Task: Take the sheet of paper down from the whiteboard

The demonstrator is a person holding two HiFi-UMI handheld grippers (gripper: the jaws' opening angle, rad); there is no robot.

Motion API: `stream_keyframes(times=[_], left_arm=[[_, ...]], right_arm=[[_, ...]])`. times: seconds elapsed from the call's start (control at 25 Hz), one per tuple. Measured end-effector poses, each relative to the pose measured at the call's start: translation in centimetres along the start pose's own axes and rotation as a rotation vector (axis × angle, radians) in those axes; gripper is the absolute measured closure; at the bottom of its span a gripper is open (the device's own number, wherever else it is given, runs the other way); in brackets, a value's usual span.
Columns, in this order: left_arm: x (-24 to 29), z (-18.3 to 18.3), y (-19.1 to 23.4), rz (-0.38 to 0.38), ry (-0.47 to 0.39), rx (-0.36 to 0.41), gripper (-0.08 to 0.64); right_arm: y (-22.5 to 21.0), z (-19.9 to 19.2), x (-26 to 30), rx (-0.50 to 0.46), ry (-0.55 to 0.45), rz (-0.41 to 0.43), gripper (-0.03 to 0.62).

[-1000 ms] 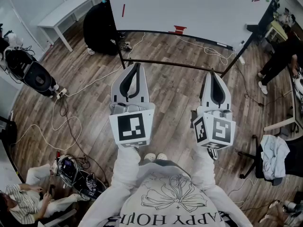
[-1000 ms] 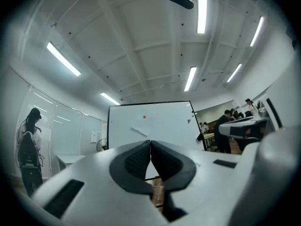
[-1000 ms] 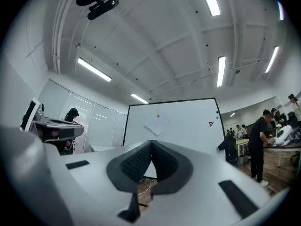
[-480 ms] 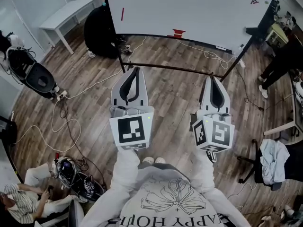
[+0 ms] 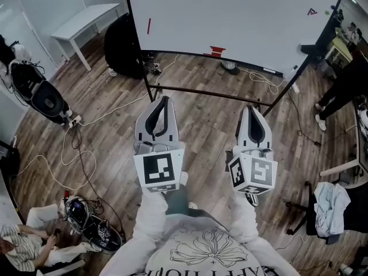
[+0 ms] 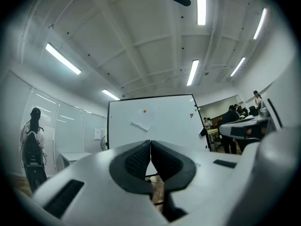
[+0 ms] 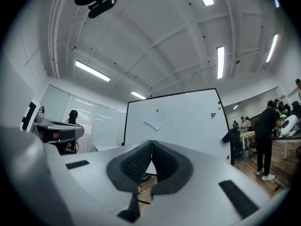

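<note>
Floor: wood planks (image 5: 210, 122) with loose cables (image 5: 73, 149) trailing across the left side.
Whiteboard: a large white board (image 5: 241, 16) on a dark wheeled frame, standing upright ahead of the person and well apart from both tools; in the head view its lower edge carries a small red item (image 5: 217, 52).
Table: a white table (image 5: 86, 19) stands against the wall to the left of the board.
Left gripper: the left gripper (image 5: 165, 99) is held out over the floor, pointing toward the board; its own view shows the two dark pads meeting at the tips, closed with nothing between them.
Right gripper: the right gripper (image 5: 251, 109) is alongside it, level with it and aimed the same way; its pads are also pressed together and empty.
Sheet of paper: the sheet of paper (image 7: 156, 119) is still up on the board's upper middle, hanging slightly askew, far from both tools.
Magnet: a small orange magnet (image 7: 157, 110) sits at the sheet's top edge.
</note>
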State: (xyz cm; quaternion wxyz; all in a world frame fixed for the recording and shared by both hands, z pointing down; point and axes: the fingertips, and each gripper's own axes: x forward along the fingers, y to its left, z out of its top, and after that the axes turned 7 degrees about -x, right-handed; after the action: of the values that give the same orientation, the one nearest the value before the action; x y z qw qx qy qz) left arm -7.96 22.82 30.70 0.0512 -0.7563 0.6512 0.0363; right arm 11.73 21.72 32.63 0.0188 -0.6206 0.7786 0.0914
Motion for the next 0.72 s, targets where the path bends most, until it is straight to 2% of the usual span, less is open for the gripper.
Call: stream_keyframes(times=[0.32, 0.72], left_arm=[[8.0, -1.8, 1.7, -0.005, -0.009, -0.015, 0.554], [25.3, -1.4, 5.5, -0.075, -0.047, -0.018, 0.554]], right_arm=[[-1.2, -2.2, 7.6, -0.016, 0.009, 0.0, 0.589], [-3.6, -2.3, 24.3, -0.029, -0.008, -0.055, 0.589]])
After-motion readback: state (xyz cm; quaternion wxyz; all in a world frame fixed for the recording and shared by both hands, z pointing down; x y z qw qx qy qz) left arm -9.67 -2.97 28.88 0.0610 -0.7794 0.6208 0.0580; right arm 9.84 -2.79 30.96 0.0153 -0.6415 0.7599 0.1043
